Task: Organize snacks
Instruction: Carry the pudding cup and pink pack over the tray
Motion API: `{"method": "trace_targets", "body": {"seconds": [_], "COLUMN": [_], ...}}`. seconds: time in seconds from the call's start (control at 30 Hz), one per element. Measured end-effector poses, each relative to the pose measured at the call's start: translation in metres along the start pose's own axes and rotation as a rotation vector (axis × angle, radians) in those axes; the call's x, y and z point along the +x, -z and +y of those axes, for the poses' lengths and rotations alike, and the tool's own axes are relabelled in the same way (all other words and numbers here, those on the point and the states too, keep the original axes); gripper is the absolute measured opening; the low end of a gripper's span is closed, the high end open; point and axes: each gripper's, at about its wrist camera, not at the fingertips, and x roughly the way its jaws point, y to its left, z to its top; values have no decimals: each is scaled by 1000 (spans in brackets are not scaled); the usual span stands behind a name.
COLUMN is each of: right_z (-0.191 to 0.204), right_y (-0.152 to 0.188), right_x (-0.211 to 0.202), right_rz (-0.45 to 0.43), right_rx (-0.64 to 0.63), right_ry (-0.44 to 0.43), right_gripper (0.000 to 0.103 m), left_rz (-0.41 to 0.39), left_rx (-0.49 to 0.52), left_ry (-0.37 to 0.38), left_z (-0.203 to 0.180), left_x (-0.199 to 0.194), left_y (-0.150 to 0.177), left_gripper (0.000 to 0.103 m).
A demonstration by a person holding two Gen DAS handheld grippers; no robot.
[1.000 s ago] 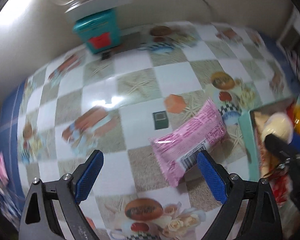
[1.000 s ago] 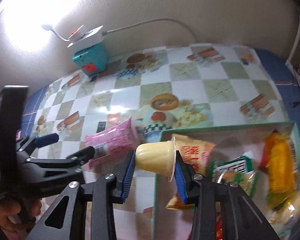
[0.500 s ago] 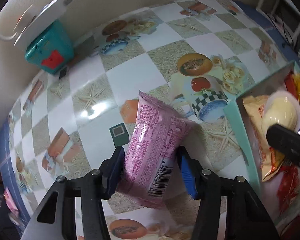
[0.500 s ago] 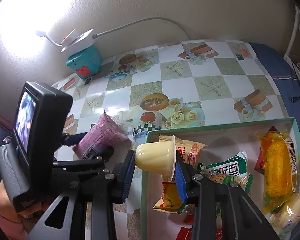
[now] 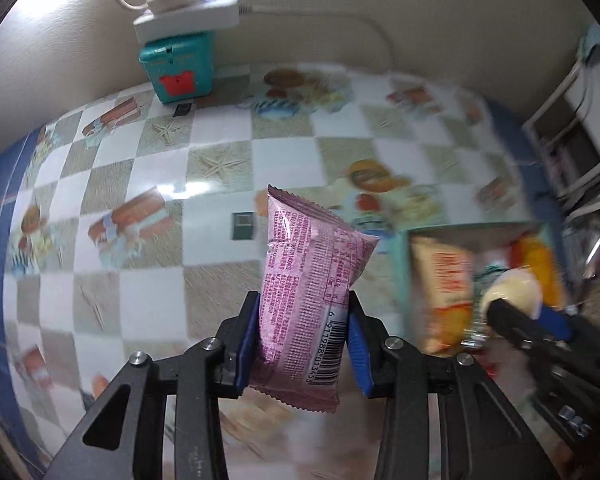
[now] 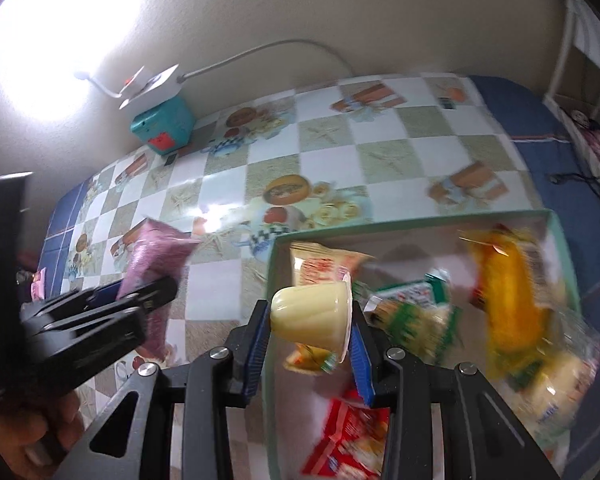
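Observation:
My left gripper point(image 5: 302, 336) is shut on a pink snack packet point(image 5: 308, 280) and holds it above the checkered tablecloth point(image 5: 220, 184). The packet also shows in the right wrist view point(image 6: 156, 256). My right gripper point(image 6: 310, 340) is shut on a pale yellow jelly cup point(image 6: 312, 312), lying sideways between the blue pads, above the left part of a green-rimmed box point(image 6: 412, 222). The box holds an orange packet point(image 6: 508, 292), a green packet point(image 6: 412, 304), a red packet point(image 6: 352, 436) and others. The cup and right gripper show at the right in the left wrist view point(image 5: 512, 292).
A teal box point(image 5: 178, 66) with a white power strip point(image 5: 188, 20) on top stands by the back wall. A small dark square point(image 5: 243, 225) lies on the cloth. White shelving point(image 5: 580, 92) stands at the far right beyond the table's blue edge.
My left gripper closed on the pink packet and lifted it off the table, standing it more upright. My right gripper kept the jelly cup and shifted a little over the box.

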Motion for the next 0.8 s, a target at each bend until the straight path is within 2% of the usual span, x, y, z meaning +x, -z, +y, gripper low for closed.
{"method": "trace_targets", "body": {"seconds": [0.17, 0.27, 0.47, 0.8], "right_z": [-18, -34, -68, -102], "right_y": [16, 26, 55, 82], "right_x": [-33, -54, -81, -77], "right_rz": [-17, -43, -73, -28], "right_rx": [43, 81, 145, 217], "right_ry": [6, 22, 52, 78], "right_gripper": [40, 40, 40, 40], "left_rz": [-37, -59, -77, -54], "left_rx": [-35, -42, -25, 4], "left_ry": [92, 119, 114, 131], "left_z": [-36, -57, -90, -128], "left_x": [-31, -44, -52, -33], "left_y": [17, 33, 58, 79], "left_gripper": [42, 42, 42, 42]}}
